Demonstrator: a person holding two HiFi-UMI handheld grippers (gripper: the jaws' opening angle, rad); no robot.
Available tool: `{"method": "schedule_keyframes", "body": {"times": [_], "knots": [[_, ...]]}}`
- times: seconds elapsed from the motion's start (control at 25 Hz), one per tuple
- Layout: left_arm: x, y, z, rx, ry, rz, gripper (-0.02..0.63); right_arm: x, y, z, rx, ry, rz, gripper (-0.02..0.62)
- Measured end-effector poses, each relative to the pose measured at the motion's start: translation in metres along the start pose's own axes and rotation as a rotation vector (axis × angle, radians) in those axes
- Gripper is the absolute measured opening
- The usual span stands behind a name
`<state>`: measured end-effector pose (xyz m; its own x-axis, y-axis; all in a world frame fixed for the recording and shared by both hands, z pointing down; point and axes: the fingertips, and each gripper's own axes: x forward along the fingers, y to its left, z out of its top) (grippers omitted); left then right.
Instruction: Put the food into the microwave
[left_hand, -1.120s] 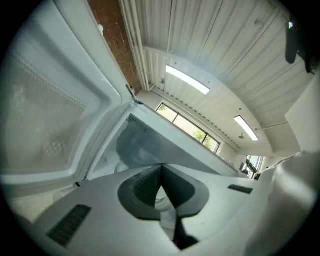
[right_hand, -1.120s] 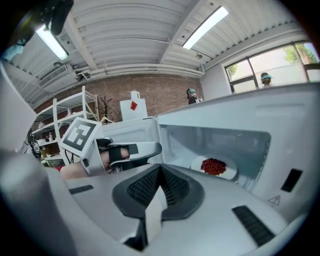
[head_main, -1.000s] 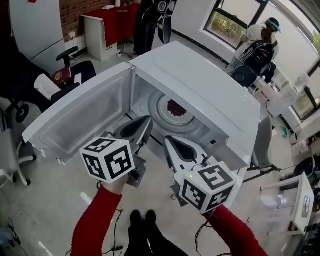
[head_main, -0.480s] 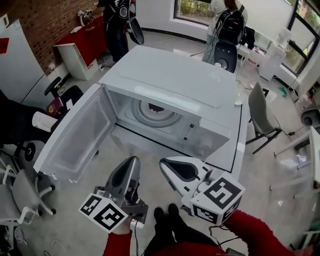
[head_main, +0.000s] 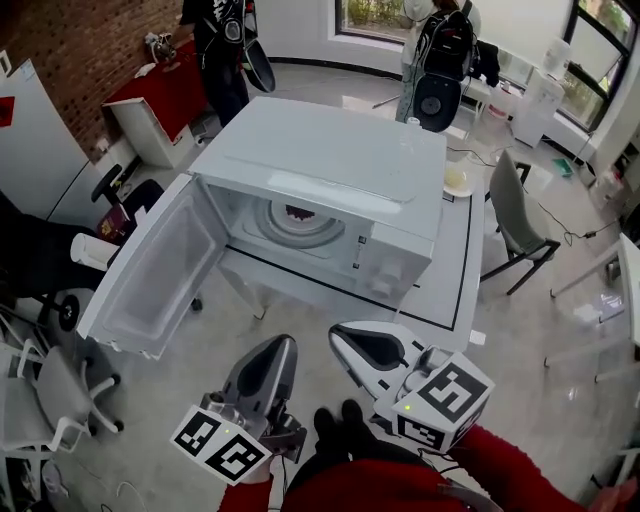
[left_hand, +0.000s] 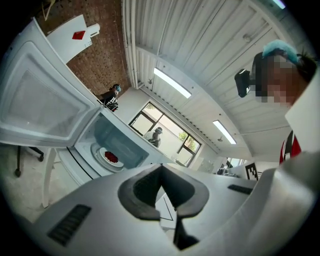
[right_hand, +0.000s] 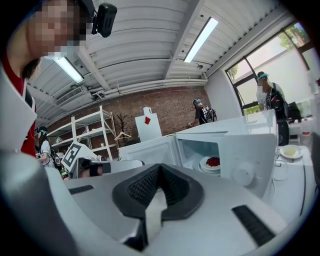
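A white microwave (head_main: 330, 160) stands on a white table with its door (head_main: 150, 270) swung wide open to the left. Inside, red food (head_main: 298, 211) lies on a white plate on the turntable; the food (left_hand: 111, 158) also shows in the left gripper view, and the food (right_hand: 213, 161) in the right gripper view. My left gripper (head_main: 283, 345) and right gripper (head_main: 340, 335) hang side by side low in front of me, well short of the microwave. Both are shut with nothing between the jaws, as the left gripper (left_hand: 161, 167) and right gripper (right_hand: 160, 167) show in their own views.
The table (head_main: 455, 280) extends right of the microwave, with a small bowl (head_main: 456, 180) on it. A grey chair (head_main: 515, 220) stands to the right, office chairs (head_main: 50, 400) to the left. A person (head_main: 225, 30) and another person (head_main: 435, 40) stand beyond the table.
Both grippers have drawn back from the microwave's opening toward me, the left one dropping lower. The microwave now sits farther off; the door stays open and the food stays inside.
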<state>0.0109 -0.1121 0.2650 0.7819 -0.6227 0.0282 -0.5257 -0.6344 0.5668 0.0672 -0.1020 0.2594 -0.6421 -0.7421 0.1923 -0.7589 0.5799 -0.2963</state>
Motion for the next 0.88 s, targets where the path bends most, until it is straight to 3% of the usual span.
{"method": "schedule_keyframes", "body": {"times": [0.4,0.76,0.88], "knots": [[-0.009,-0.027,-0.006,0.206,0.030,0.010,0.009,-0.025,-0.004,0.003,-0.056,-0.085,-0.029,0.014],[-0.037,-0.010,-0.006,0.418,-0.001,0.174,0.010,-0.046,-0.005,-0.010,-0.052,-0.151,-0.046,0.014],[-0.042,-0.004,-0.006,0.419,-0.011,0.207,0.011,-0.053,-0.008,-0.010,-0.032,-0.177,-0.061,0.014]]}}
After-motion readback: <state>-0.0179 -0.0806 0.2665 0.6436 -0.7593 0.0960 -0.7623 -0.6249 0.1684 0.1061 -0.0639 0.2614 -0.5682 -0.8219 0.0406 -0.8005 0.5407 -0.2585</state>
